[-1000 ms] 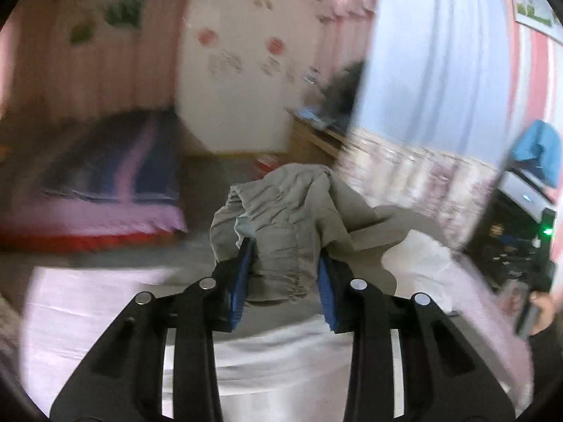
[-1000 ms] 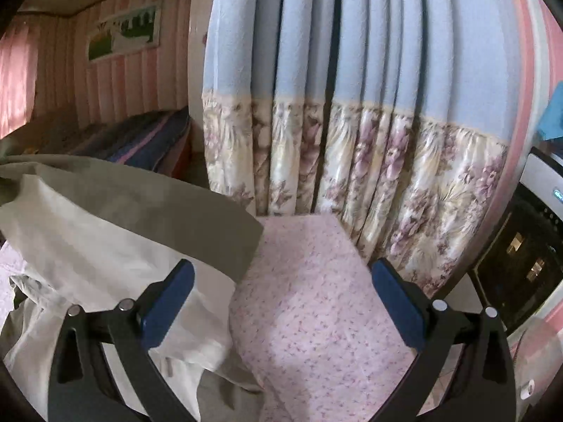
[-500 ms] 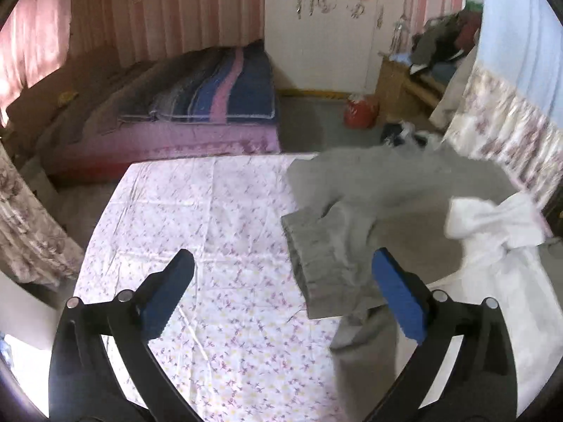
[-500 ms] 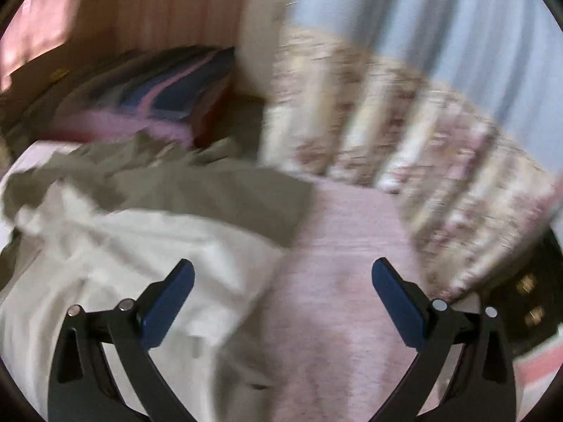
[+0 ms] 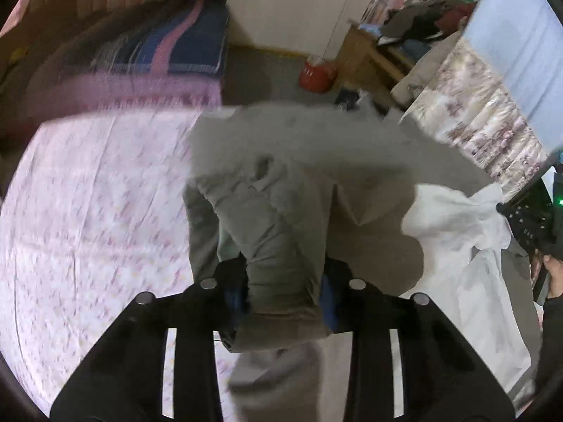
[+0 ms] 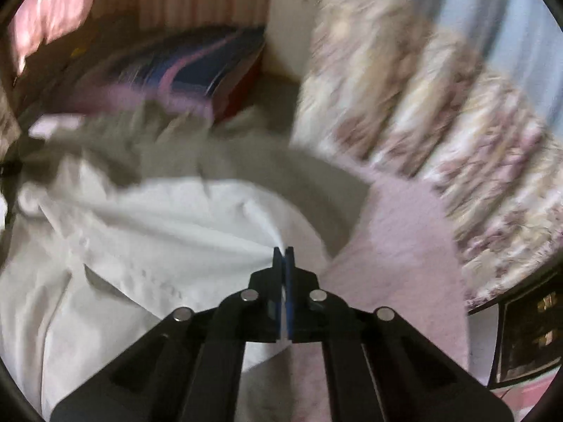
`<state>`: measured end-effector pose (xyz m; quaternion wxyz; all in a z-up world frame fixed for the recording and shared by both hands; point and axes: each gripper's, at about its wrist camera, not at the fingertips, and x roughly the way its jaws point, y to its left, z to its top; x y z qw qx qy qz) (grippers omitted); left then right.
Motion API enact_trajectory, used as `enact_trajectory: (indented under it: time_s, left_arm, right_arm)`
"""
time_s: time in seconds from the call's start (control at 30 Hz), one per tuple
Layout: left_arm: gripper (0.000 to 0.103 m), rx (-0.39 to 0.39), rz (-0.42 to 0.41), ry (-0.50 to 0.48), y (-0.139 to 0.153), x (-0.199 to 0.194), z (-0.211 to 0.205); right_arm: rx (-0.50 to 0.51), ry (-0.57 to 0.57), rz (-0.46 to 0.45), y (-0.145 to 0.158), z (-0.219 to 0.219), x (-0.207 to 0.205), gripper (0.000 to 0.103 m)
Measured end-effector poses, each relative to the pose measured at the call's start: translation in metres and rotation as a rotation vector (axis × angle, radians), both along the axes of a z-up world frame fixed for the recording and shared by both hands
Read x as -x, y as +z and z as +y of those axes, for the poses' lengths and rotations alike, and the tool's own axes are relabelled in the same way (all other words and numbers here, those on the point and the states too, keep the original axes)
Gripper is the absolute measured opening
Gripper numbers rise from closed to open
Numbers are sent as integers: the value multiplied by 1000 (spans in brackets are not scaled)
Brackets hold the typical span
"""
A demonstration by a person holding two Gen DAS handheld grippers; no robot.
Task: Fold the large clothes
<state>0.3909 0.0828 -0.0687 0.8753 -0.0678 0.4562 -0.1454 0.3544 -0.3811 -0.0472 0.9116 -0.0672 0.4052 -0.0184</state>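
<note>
A grey-green garment lies bunched on the pink flowered sheet. My left gripper is shut on a thick fold of it, which fills the gap between the blue pads. The white lining of the garment spreads to the right, with the grey-green cloth behind it. My right gripper is shut on an edge of that white cloth, which is drawn into taut creases at the fingertips. The right gripper also shows at the right edge of the left wrist view.
A bed with a striped blue and pink blanket stands behind the sheet. A red bucket and a wooden shelf with piled clothes are at the back. A flowered curtain hangs on the right, with a dark appliance below it.
Half a second ago both grippers were open above the garment. Now the left has closed on the grey-green fold and the right has closed on the white cloth edge.
</note>
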Motion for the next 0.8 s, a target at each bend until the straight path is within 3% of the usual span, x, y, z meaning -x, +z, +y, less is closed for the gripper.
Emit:
enact_trajectory:
  time_s: [0.07, 0.1, 0.17, 0.23, 0.3, 0.37, 0.43, 0.47, 0.5, 0.57, 0.6, 0.63, 0.67, 0.7, 0.73, 0.8]
  left_arm:
    - [32, 24, -84, -32, 17, 7, -14]
    - [33, 4, -124, -45, 23, 11, -23]
    - [35, -70, -126, -73, 17, 7, -41]
    - [42, -190, -85, -68, -4, -2, -52]
    - [47, -282, -36, -82, -32, -7, -49]
    - [51, -296, -44, -113, -34, 0, -41]
    - [93, -376, -84, -74, -22, 8, -35]
    - [98, -431, -144, -38, -8, 13, -35]
    - [98, -438, -189, -30, 5, 17, -35]
    - [98, -360, -200, -30, 26, 16, -41]
    - [95, -315, -186, -28, 30, 12, -45]
    - [76, -254, -161, -40, 31, 8, -51]
    - [63, -202, -128, -68, 26, 6, -58]
    - [41, -149, -79, -107, 20, 1, -67]
    - [26, -121, -32, -135, 9, -3, -77]
    - [15, -178, 19, -149, -14, -10, -93]
  right_arm:
    - [-5, -26, 44, -10, -12, -3, 0]
    - [11, -28, 64, -18, -14, -4, 1]
    - [60, -24, 151, -42, -16, -7, 11]
    - [63, -27, 182, -53, -22, -2, 44]
    - [41, -57, 154, -43, -32, 12, 57]
    - [-2, -50, 96, -20, -36, 28, 57]
    - [-25, -23, 7, 8, -28, 39, 59]
    - [-38, -7, -25, 16, -22, 41, 60]
    - [-65, 21, -65, 25, -12, 42, 61]
    - [-125, 98, -104, 29, 12, 38, 61]
    - [-136, 134, -94, 24, 24, 34, 55]
    - [-132, 174, -68, 17, 35, 27, 35]
    - [-109, 210, -20, 3, 47, 17, 25]
    - [-95, 230, 14, -8, 52, 12, 12]
    - [-74, 249, 45, -19, 59, 7, 12]
    - [-18, 297, 87, -42, 70, 6, 11]
